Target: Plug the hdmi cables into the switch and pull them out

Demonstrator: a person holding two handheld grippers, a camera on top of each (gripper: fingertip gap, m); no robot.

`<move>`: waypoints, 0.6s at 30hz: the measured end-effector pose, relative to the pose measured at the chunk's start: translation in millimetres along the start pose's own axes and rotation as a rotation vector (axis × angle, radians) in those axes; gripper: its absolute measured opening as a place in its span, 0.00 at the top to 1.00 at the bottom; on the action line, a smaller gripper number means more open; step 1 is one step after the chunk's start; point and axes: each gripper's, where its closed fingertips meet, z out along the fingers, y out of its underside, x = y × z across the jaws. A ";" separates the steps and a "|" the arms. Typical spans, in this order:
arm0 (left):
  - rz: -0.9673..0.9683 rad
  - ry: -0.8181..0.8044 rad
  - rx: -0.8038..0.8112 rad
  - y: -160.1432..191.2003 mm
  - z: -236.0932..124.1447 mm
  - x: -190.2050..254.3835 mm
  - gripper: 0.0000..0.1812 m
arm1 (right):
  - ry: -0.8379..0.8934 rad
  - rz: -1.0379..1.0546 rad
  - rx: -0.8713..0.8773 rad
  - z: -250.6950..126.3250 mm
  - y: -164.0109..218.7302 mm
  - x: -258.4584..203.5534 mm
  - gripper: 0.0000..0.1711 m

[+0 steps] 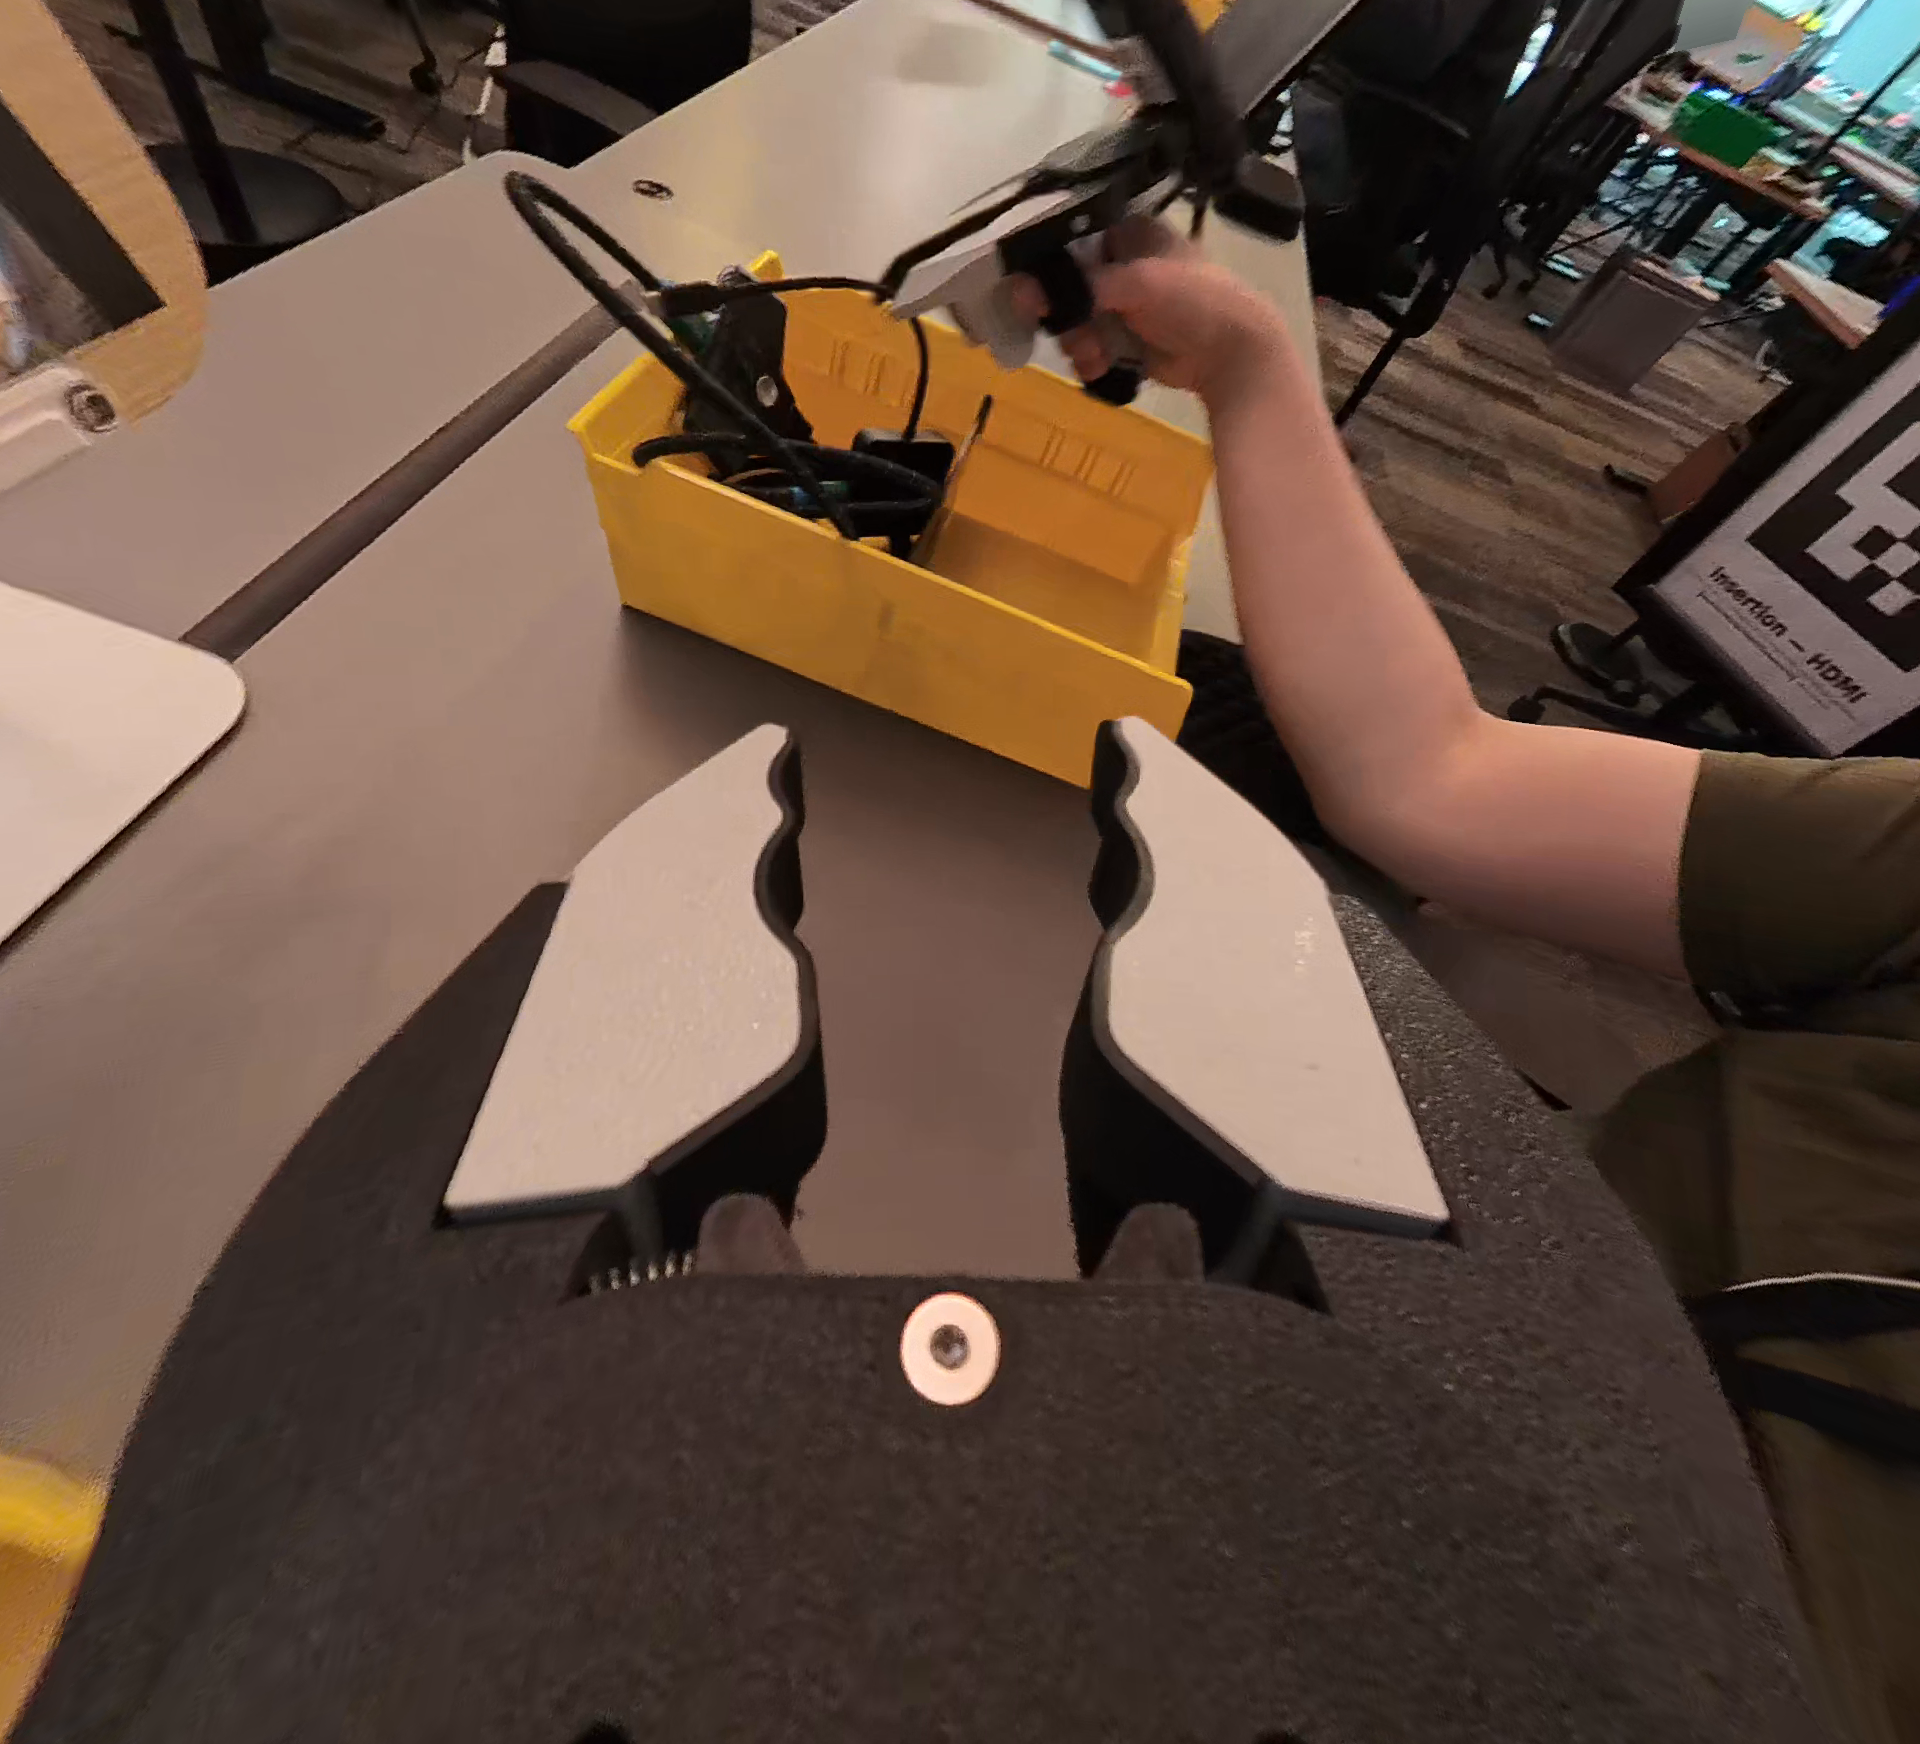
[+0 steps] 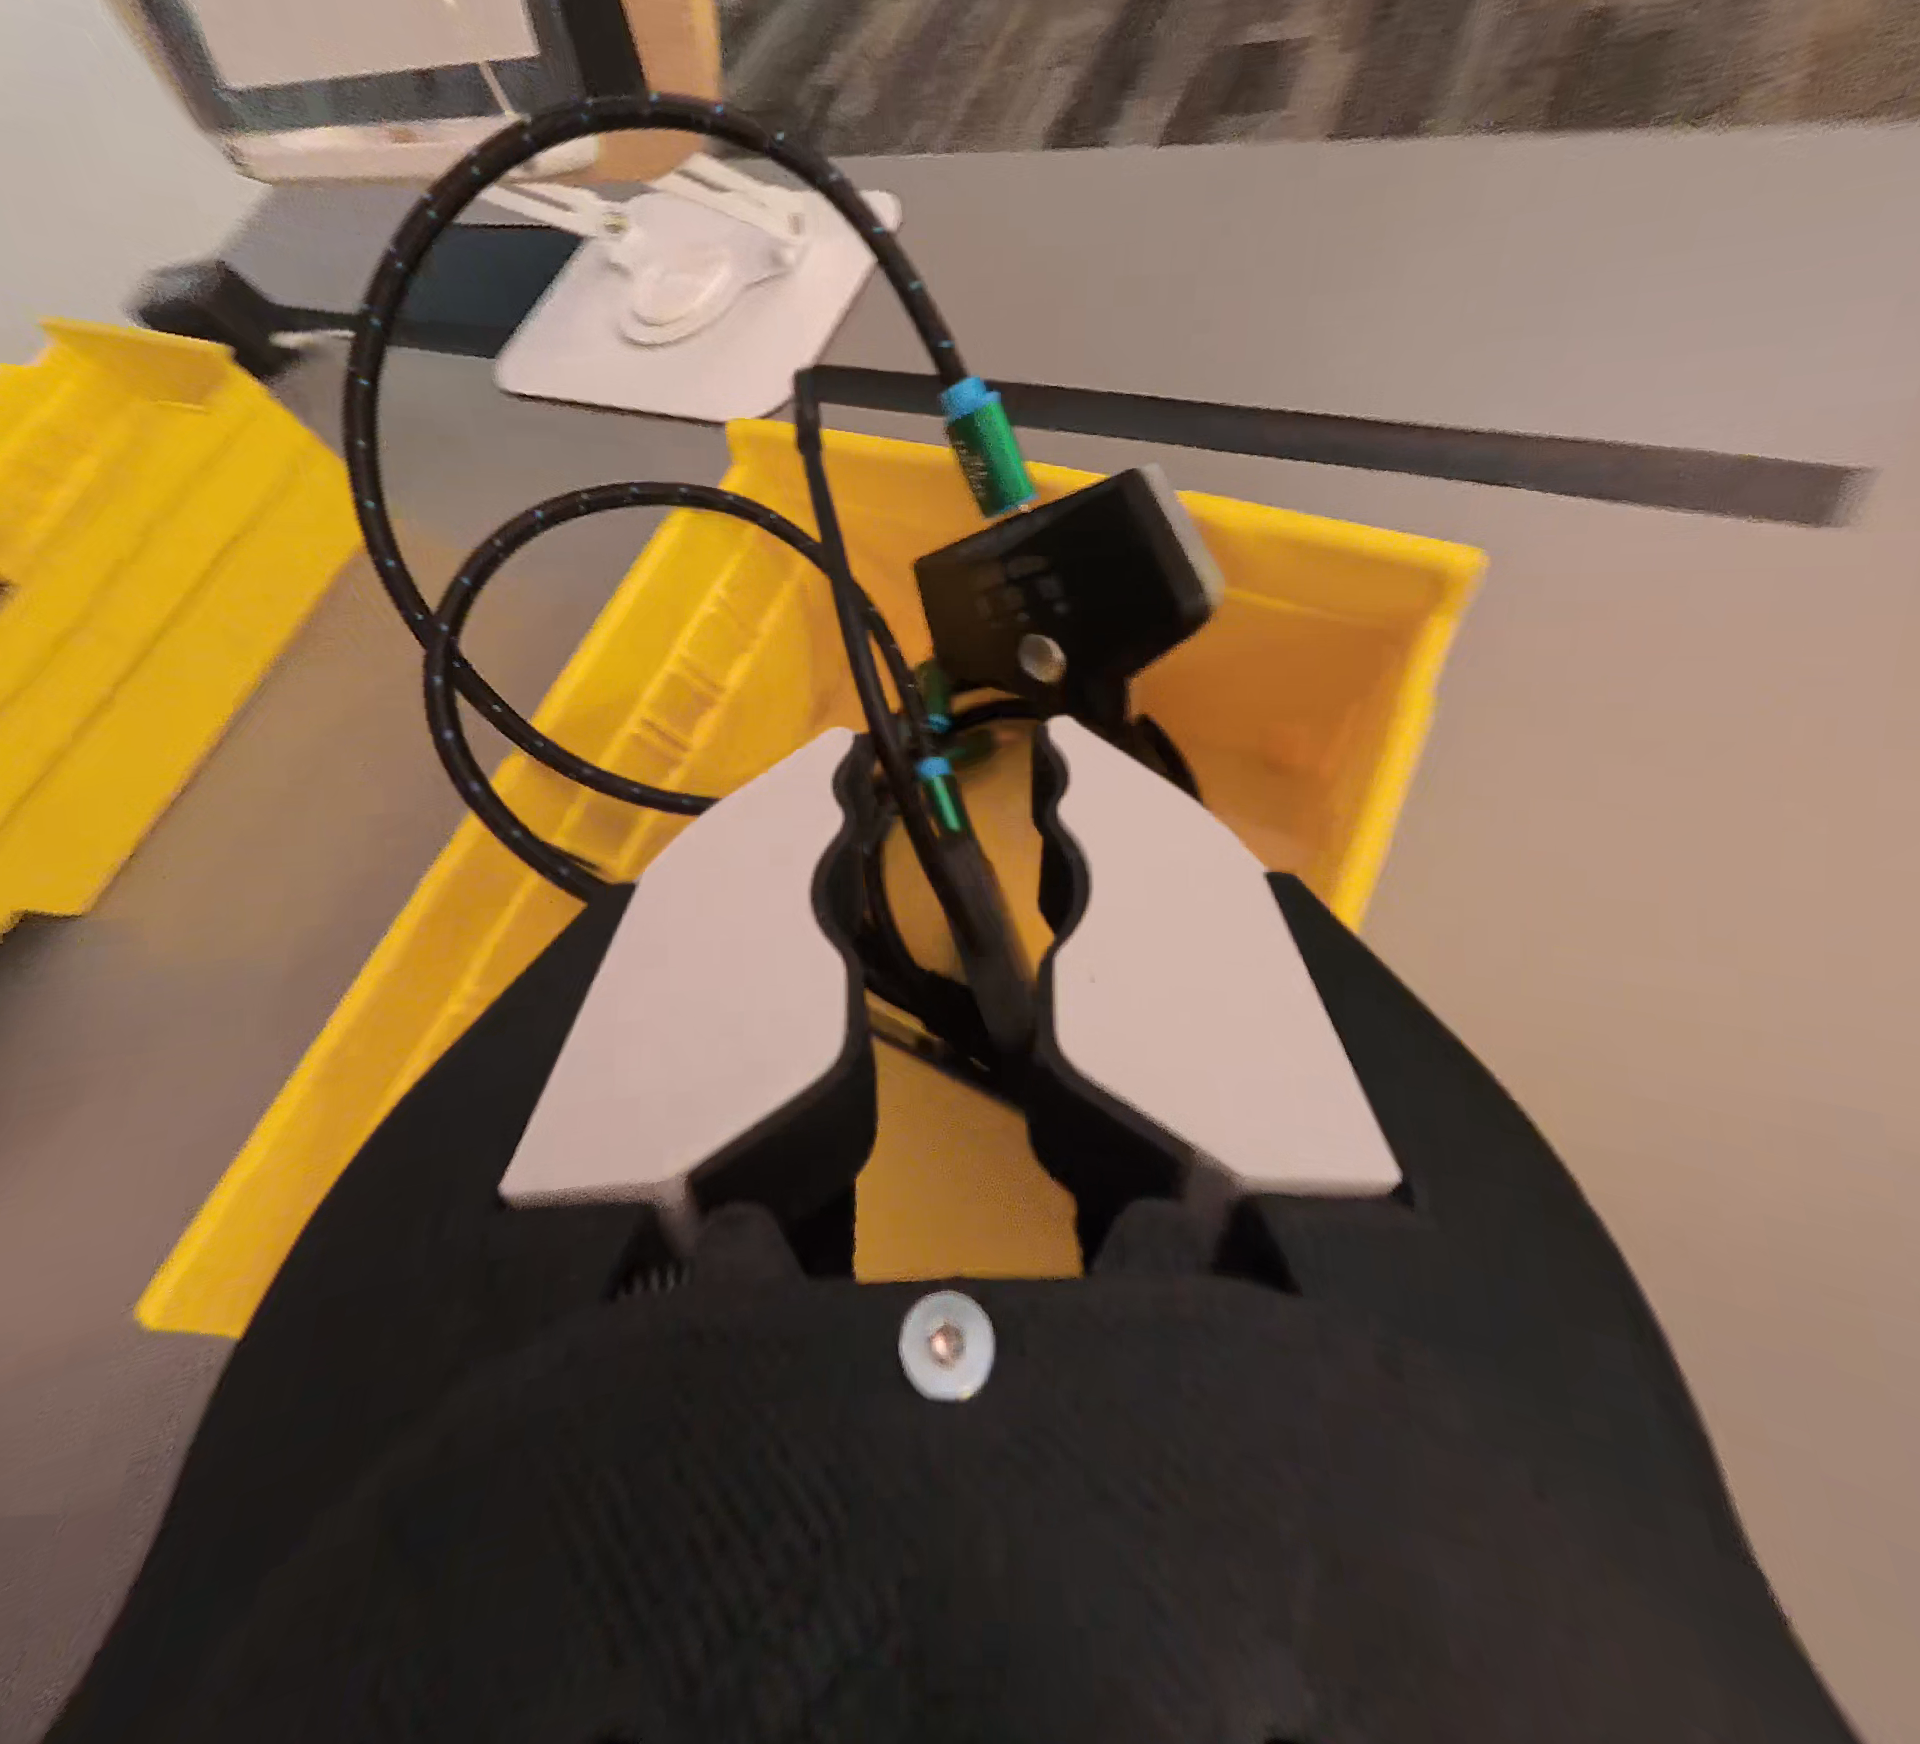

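Two braided cables [image 2: 416, 260] loop above the yellow bin [image 2: 1382, 686], crowding the right claw [image 2: 945, 759].

A bin [image 1: 904, 645] on the table [image 1: 436, 759] holds tangled cables [image 1: 831, 479] (switch [image 2: 1060, 593] raised above them), a stand [image 2: 707, 312] behind.

Left gripper [image 1: 945, 847] is hovering low with its jaws spread wide and nothing between them, while the right gripper [image 2: 948, 847] is tilting downward, jaws only part-closed, a thin black cable [image 2: 971, 894] running between its fingers; the right hand [image 1: 1164, 323] is gripping its handle, forearm raised
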 end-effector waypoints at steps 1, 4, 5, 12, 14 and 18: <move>-0.002 -0.031 -0.008 1.0 -5.4 -3.4 0.71 | 0.056 -0.032 0.014 -14.6 -3.2 1.7 0.81; -0.016 -0.216 -0.022 3.0 -40.2 -20.0 0.72 | 0.185 -0.083 0.081 -56.6 -13.1 0.7 0.79; -0.027 -0.321 -0.036 7.1 -58.9 -29.4 0.71 | 0.228 -0.071 0.077 -65.8 -10.7 3.3 0.76; -0.464 -1.162 -0.262 117.1 -246.9 -88.2 0.61 | 0.394 0.091 -0.381 -56.6 87.7 41.0 0.68; -0.573 -1.174 -0.226 140.4 -271.3 -93.1 0.61 | 0.308 0.146 -0.487 -42.2 110.8 32.9 0.74; -0.756 -1.121 -0.299 191.7 -283.6 -101.4 0.63 | 0.425 0.174 -0.630 -39.3 131.4 42.0 0.94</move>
